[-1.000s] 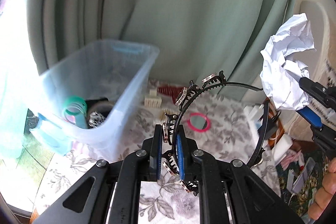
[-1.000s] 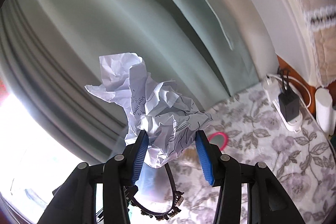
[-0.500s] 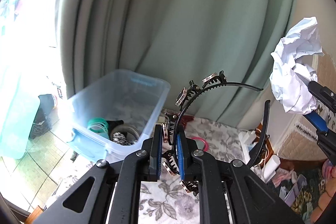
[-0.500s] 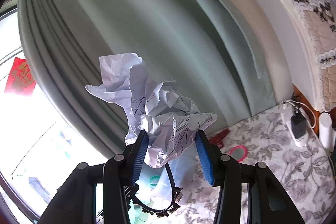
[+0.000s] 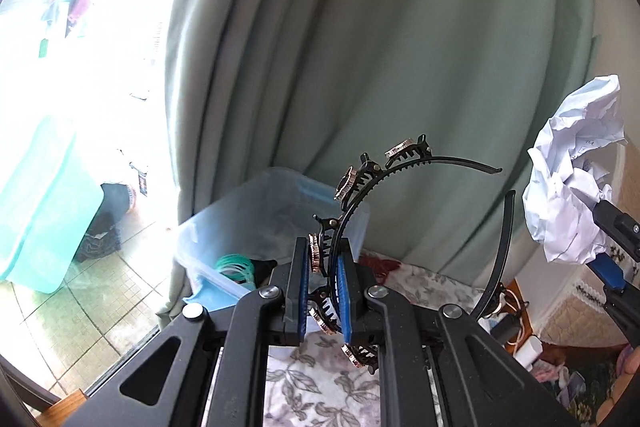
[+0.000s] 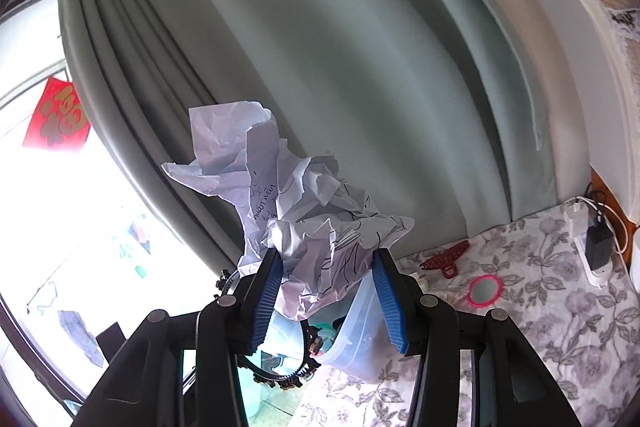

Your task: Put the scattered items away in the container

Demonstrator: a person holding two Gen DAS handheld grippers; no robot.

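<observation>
black toothed plastic headband with bronze clips [image 5: 404, 175]: centre frame, held in narrow left fingers [image 5: 306, 291] | crumpled white paper ball [image 6: 308, 227]: centre, squeezed by right fingers [image 6: 388, 303] | translucent blue plastic container [image 5: 256, 219]: below, lower centre | risk: long headband may catch container rim; loose paper may slip | room: open above container, green curtain [image 5: 400, 47] near behind.

The crumpled paper [image 6: 304, 223] is white with black handwriting, the headband [image 5: 384, 187] black, the cloth [image 6: 560, 291] grey-flowered, the curtain [image 6: 320, 47] grey-green, the mirror [image 6: 485, 290] pink-rimmed.
</observation>
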